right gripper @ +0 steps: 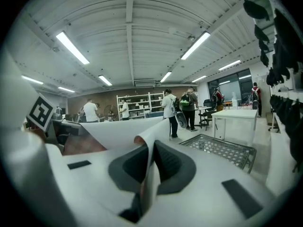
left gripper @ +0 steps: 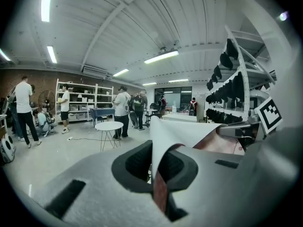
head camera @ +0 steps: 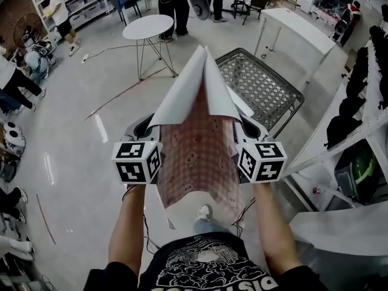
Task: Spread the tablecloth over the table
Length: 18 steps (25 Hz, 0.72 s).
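Red-printed sheet, white on the reverse: the tablecloth (head camera: 197, 162), one item. It hung in the air between the two grippers in front of the person and touched no surface. The upper corners were curled forward with the white side out and met in a peak. The lower edge hung loose above the floor (head camera: 79, 162).

Left gripper (left gripper: 154, 167): fingers (left gripper: 135, 162) were pressed together on the cloth's left edge, with a fold of it rising from between them.

Right gripper (right gripper: 147, 167): fingers (right gripper: 173, 164) were clamped in the same way on the right edge. Both grippers were held at about the same height and near each other, so the cloth bowed between them.

Perforated metal surface (head camera: 267, 90): one, bare, ahead and slightly to the right. It was judged the likely place for the cloth, with a round white table (head camera: 148, 26) farther off.

Handling note, as a judgement:
- The cloth was being carried, and spreading had not yet begun.
- Both grips should be kept firm.
- The grippers should be drawn apart until the top edge runs taut and the curled corners open.
- The held edge should then be carried past the far rim and lowered evenly.
- The hanging lower edge could snag on the near rim.
- An early release would leave the cloth bunched.
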Available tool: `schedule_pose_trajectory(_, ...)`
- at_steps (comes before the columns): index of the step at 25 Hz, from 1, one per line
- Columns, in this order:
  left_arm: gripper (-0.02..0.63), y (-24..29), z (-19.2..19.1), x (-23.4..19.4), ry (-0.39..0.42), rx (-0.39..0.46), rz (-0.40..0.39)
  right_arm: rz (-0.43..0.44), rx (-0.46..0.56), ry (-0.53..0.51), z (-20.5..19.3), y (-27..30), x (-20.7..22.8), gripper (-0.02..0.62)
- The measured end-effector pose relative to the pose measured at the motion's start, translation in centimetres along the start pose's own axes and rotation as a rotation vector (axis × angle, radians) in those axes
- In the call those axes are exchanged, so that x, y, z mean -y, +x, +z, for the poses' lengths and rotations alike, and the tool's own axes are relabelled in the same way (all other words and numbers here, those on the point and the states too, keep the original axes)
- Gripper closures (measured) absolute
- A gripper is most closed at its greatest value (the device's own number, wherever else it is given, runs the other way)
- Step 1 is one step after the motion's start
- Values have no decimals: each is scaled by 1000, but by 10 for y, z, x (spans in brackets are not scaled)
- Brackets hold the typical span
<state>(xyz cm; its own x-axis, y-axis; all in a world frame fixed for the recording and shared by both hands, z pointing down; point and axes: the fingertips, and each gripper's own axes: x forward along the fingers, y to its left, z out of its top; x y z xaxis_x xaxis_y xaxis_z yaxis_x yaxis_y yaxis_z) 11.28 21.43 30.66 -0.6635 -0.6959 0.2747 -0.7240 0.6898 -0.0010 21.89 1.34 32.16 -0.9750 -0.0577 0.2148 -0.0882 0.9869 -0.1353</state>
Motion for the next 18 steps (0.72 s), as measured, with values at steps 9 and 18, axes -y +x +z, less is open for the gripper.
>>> schedule_pose_trajectory(9,597,93,39,24,66,12,-49,-47,38,77,22,31,78,588)
schedule_pose_trajectory(18,597,175,63,25,109,9,-158,-181,56,100,32,55,132,588)
